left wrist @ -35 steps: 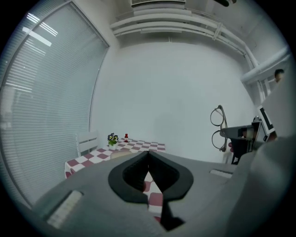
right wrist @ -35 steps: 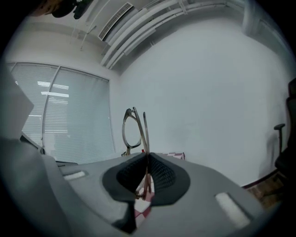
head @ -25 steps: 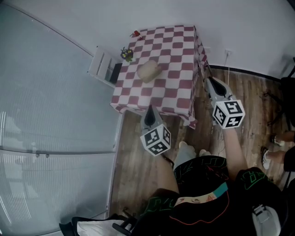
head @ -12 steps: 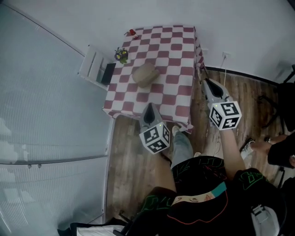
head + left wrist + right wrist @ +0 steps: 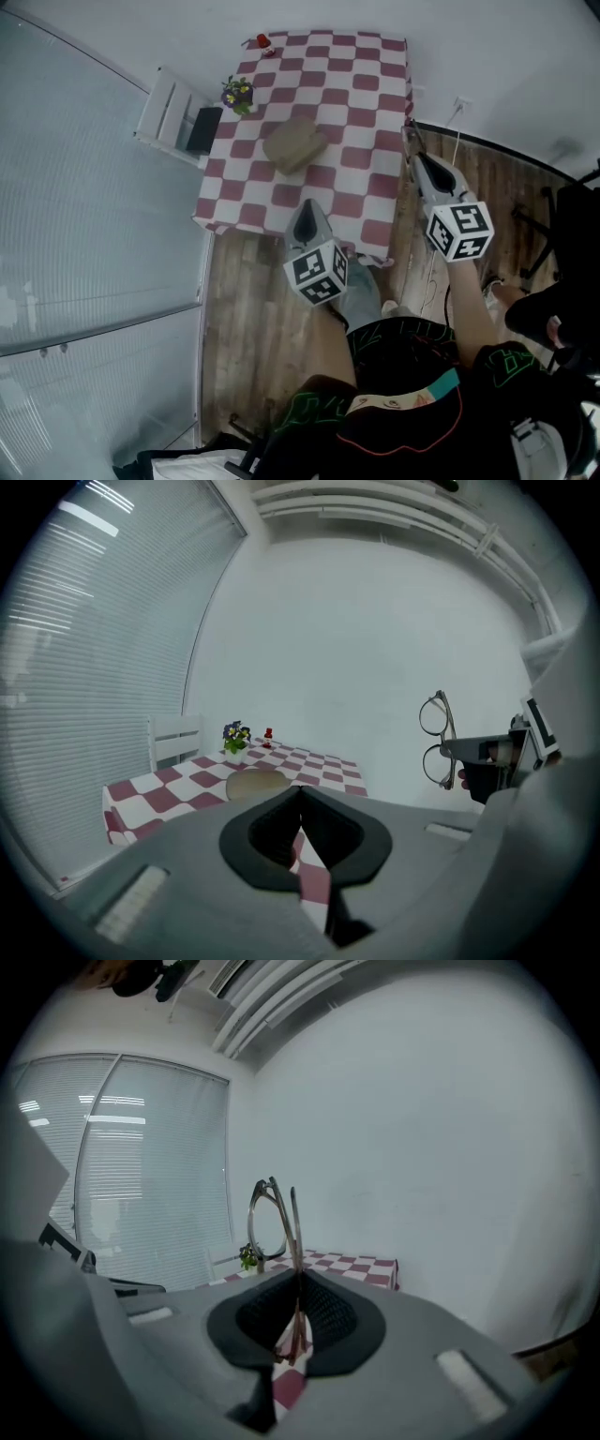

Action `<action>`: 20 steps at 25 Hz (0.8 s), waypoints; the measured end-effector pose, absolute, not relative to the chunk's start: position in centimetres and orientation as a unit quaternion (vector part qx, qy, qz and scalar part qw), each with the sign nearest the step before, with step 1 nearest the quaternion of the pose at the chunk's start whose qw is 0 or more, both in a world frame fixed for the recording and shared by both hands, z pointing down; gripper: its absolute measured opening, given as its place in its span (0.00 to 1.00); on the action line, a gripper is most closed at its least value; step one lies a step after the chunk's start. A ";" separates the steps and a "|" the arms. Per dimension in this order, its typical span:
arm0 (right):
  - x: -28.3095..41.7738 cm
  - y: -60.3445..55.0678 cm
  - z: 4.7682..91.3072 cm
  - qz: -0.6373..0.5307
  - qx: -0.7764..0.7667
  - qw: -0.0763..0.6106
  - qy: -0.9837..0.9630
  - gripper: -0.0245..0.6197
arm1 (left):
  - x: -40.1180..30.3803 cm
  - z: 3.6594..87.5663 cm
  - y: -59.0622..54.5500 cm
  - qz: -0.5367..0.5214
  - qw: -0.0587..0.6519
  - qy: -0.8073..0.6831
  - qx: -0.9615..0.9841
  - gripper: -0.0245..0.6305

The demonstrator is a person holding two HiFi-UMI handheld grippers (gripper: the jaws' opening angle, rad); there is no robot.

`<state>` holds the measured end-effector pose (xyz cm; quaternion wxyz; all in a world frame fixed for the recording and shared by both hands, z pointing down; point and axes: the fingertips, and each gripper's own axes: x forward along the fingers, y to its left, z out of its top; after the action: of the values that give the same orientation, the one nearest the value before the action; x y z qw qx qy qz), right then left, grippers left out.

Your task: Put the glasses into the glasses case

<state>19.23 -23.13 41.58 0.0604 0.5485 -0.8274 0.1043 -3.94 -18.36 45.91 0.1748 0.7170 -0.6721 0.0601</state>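
1. Left tongs (image 5: 305,206) point over the near edge of the checkered surface (image 5: 361,89), and the right tongs (image 5: 411,152) are just off its right side. The tan glasses case (image 5: 293,143) lies mid-surface, apart from both.
2. Left tongs are pressed together on nothing, with the case beyond them.
3. Right tongs are clamped on the glasses (image 5: 272,1211), whose lenses stand upright above the tips.

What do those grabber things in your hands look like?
The left gripper and right gripper are grey, wedge-shaped shells that narrow to a point, with black lining around the jaws. Each carries a white cube printed with black square markers.
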 end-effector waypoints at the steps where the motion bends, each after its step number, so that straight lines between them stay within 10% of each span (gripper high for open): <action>1: 18.6 -23.6 41.9 0.105 0.545 0.064 -0.830 0.07 | -4.5 46.3 -18.6 0.061 0.180 -0.675 0.713 0.05; 20: 7.8 -32.4 45.3 0.098 0.454 0.145 -0.873 0.07 | -12.7 51.7 -23.4 0.033 0.254 -0.712 0.654 0.05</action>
<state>7.80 -32.40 45.28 0.1451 0.4544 -0.8735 0.0976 -12.68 -23.36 51.69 0.2536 0.6545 -0.7115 0.0334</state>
